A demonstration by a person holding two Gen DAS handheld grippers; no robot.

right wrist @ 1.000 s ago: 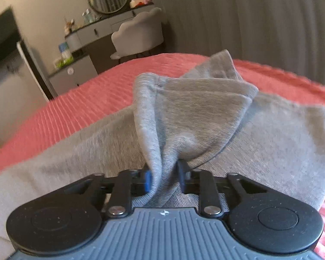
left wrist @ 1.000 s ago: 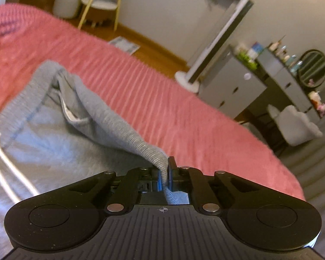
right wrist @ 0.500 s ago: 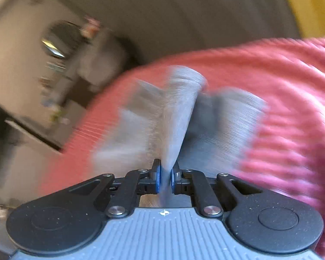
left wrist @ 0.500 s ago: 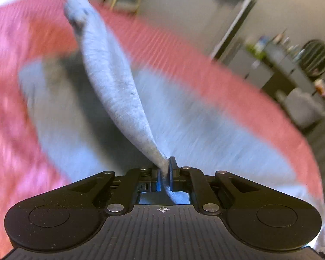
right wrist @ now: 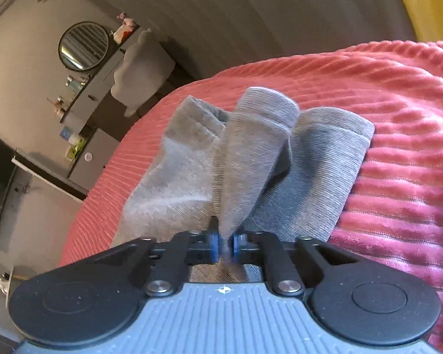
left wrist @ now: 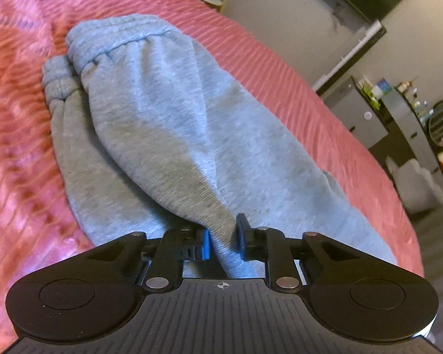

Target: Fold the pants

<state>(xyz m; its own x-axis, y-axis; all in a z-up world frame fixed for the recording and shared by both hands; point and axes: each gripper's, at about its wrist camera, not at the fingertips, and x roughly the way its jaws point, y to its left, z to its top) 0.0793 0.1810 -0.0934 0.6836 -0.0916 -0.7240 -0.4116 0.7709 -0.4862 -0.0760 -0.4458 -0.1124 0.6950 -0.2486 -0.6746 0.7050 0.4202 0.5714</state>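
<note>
Pants (left wrist: 168,135), grey sweatpants, sprawl across the pink ribbed bed (left wrist: 295,88), and both hands are in on the cloth. From the left wrist view, the left gripper (left wrist: 223,237) has its fingers (left wrist: 204,243) spread a little with a thick bunch of grey fabric standing between them, touching both pads, so it is grasping the pants. Out ahead of it the gathered waistband (left wrist: 115,41) lies doubled over toward the far side of the bed, one layer resting on another. Over on the right wrist view, the right gripper (right wrist: 224,243) is clenched tight on a narrow pinch of the same garment (right wrist: 251,159), its blue-tipped fingers (right wrist: 213,246) almost meeting through the cloth. A leg cuff (right wrist: 268,103) rises from that pinch, lifted off the bed and slightly blurred, with two more cuffed layers lying flat either side of it near the bed's far edge. Beyond the bed, a round mirror (right wrist: 83,46) hangs above a grey dresser (right wrist: 85,153), with a pale chair (right wrist: 141,67) beside it.
</note>
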